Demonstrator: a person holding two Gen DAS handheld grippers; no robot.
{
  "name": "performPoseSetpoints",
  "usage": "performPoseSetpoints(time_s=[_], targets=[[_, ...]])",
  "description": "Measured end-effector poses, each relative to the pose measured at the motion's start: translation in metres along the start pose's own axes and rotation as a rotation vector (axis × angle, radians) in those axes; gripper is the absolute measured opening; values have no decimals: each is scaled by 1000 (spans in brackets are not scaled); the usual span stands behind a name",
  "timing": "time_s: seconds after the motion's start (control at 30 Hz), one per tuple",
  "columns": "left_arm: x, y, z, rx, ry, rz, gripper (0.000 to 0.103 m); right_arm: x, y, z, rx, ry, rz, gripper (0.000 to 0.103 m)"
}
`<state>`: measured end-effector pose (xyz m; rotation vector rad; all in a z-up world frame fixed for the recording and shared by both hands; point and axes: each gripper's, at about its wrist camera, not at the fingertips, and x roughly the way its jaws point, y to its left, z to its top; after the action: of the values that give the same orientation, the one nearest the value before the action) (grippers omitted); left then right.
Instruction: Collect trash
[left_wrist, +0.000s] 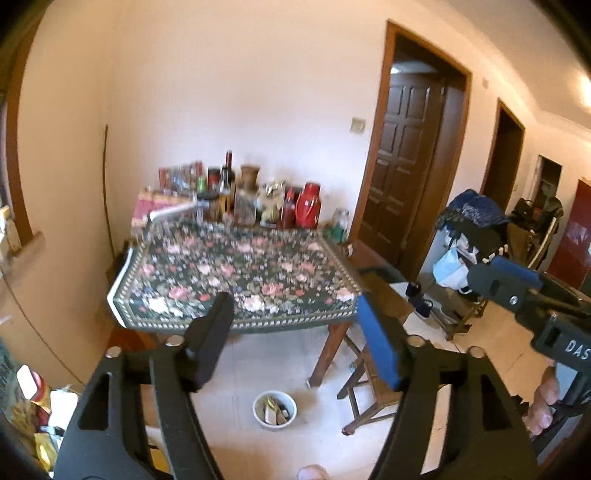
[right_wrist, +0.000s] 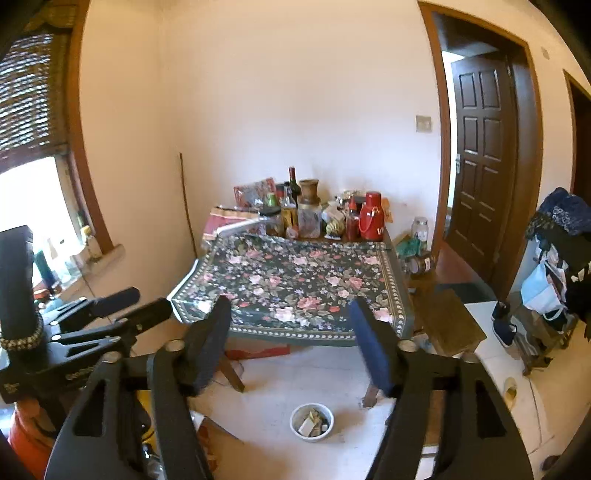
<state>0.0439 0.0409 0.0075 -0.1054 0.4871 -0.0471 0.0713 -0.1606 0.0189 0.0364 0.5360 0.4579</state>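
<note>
Both wrist views look down across a wooden table covered with a dark floral cloth (left_wrist: 236, 273), its far edge crowded with bottles and jars, among them a red plastic jug (left_wrist: 308, 205). On the pale tiled floor in front of the table stands a small white round bin (left_wrist: 274, 410) holding scraps of trash; the cloth itself lies bare.

The left gripper (left_wrist: 295, 339), black with one blue-padded finger, has its jaws spread wide with nothing between them. The right gripper (right_wrist: 291, 341) stands equally wide and empty.

Only the left view shows the person's fingers (left_wrist: 546, 402) curled around the right tool's handle, and a row of doorways down the corridor. Only the right view shows a window with a woven bamboo blind (right_wrist: 27, 92), the left tool's body at the left edge, and a low wooden stool (right_wrist: 448, 319) beside the table.
</note>
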Motion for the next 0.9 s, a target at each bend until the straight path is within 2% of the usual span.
performPoseSetpoints(time_s=[0.07, 0.1, 0.2, 0.5, 0.9], targets=[[-20, 0, -4, 11, -26, 12, 93, -11, 5, -4, 1, -15, -8, 80], [-29, 0, -7, 16, -42, 19, 95, -17, 8, -7, 3, -19, -10, 83], [-46, 3, -14, 27, -51, 20, 95, -24, 11, -12, 14, -23, -11, 86], [-61, 14, -24, -12, -53, 16, 95, -40, 26, -19, -7, -15, -7, 87], [-62, 9, -24, -12, -52, 9, 95, -44, 33, -24, -31, -9, -3, 87]])
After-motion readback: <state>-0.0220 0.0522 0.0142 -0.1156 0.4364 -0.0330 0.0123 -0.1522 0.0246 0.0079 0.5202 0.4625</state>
